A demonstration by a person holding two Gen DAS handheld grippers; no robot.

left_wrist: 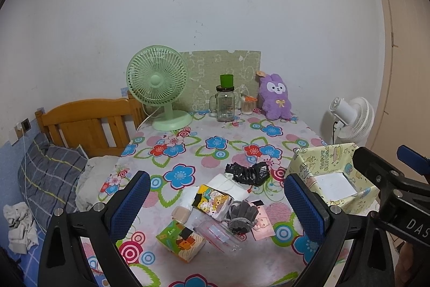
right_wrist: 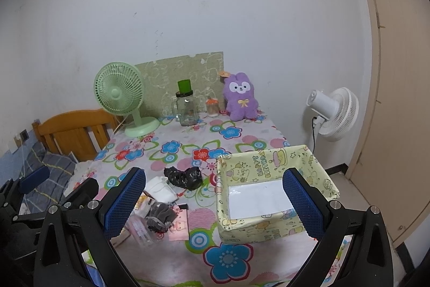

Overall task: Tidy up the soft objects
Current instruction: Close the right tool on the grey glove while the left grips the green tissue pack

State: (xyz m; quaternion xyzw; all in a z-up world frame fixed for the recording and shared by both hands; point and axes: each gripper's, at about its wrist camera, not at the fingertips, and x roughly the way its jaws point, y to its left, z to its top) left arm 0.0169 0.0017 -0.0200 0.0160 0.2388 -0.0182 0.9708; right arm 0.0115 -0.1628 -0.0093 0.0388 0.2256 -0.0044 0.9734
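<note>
- Left gripper (left_wrist: 217,202) was wide open with nothing between its blue pads, poised above the clutter at the near side of the floral tablecloth (left_wrist: 231,131).
- Right gripper (right_wrist: 215,199) was likewise wide open and held nothing; it hung over the near left part of the yellow cartoon-print box (right_wrist: 271,230).
- Grey glove (left_wrist: 241,215) lay in the clutter, touching a picture-printed packet (left_wrist: 212,199) on its left.
- Crumpled black plastic bag (left_wrist: 248,172) lay just beyond, left of the box.
- White cloth (right_wrist: 161,189) lay beside the bag.
- Purple plush bunny (left_wrist: 275,96) sat upright at the far edge, right of a glass jar (left_wrist: 225,105) and green desk fan (left_wrist: 158,82).
</note>
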